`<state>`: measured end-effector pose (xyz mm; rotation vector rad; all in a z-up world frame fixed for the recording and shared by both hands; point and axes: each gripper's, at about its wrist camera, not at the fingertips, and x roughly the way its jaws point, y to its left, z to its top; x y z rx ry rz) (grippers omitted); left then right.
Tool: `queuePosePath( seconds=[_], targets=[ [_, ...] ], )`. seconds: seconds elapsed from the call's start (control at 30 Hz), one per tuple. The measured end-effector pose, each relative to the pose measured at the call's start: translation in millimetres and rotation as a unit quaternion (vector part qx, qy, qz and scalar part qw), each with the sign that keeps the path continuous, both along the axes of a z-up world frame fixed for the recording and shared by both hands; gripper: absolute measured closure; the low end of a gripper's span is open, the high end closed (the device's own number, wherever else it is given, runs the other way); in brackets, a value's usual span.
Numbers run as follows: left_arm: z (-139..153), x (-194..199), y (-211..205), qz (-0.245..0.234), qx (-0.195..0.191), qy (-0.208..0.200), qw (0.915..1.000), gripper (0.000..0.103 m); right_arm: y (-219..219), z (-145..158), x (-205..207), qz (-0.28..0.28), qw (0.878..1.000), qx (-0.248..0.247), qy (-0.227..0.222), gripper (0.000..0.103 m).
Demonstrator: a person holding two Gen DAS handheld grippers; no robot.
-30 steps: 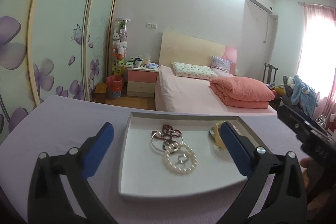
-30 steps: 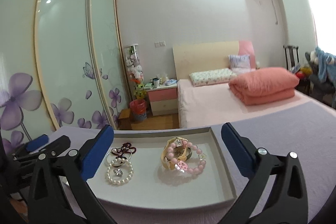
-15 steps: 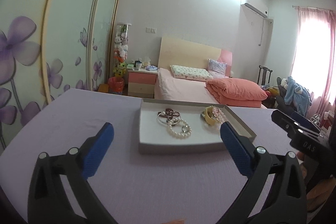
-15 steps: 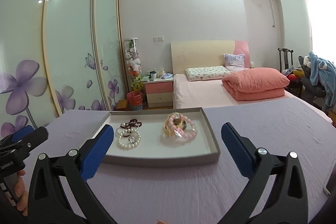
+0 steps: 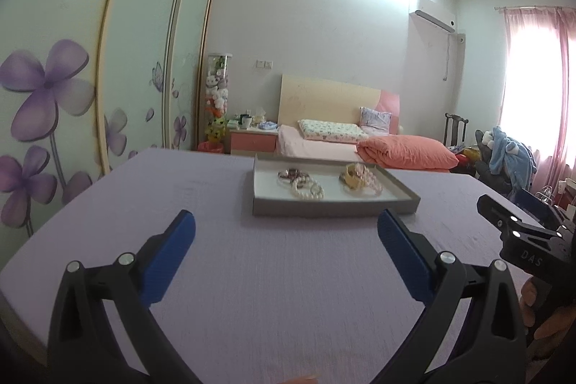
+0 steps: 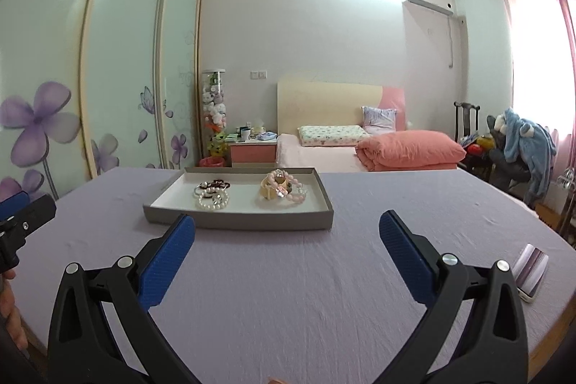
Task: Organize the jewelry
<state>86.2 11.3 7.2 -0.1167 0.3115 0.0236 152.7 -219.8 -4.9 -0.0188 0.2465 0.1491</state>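
Both grippers are spread wide and holding nothing. The tray (image 6: 237, 219) sits on the purple table, straight ahead of the left gripper (image 5: 286, 229) and ahead-left of the right gripper (image 6: 287, 231), long axis crosswise. Pearl bracelet (image 6: 213, 200) on its left, pink beads (image 6: 288, 190) on the right. Hard to say which gripper is nearer, maybe neither.

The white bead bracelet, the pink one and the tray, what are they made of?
White bead bracelet: glossy round beads, pearl-like; real or imitation can't be told. Pink bead bracelet: smooth, slightly see-through beads, perhaps glass, stone or plastic. Tray: matte grey walls with thin straight edges and a white floor, probably cardboard, like a box lid.
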Motion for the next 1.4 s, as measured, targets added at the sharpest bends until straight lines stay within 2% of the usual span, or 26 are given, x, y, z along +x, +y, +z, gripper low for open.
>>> queuePosePath(
  seconds=[0.17,0.37,0.6,1.4],
  targets=[
    [-7,-14,1,0.003,-0.003,0.008,1.0,0.004,3,-7,-13,0.018,1.0,0.002,-0.001,0.002],
    [-6,-24,-1,0.006,-0.002,-0.005,1.0,0.004,0,-9,-21,0.024,1.0,0.012,-0.004,0.002],
    [-7,-23,1,0.009,-0.012,-0.003,0.9999,0.004,-3,-8,-25,0.024,0.999,0.02,-0.008,0.002],
    [-6,-19,-5,0.002,-0.01,0.0,1.0,0.004,-3,-5,-28,0.027,0.999,0.024,-0.008,0.002]
  ],
)
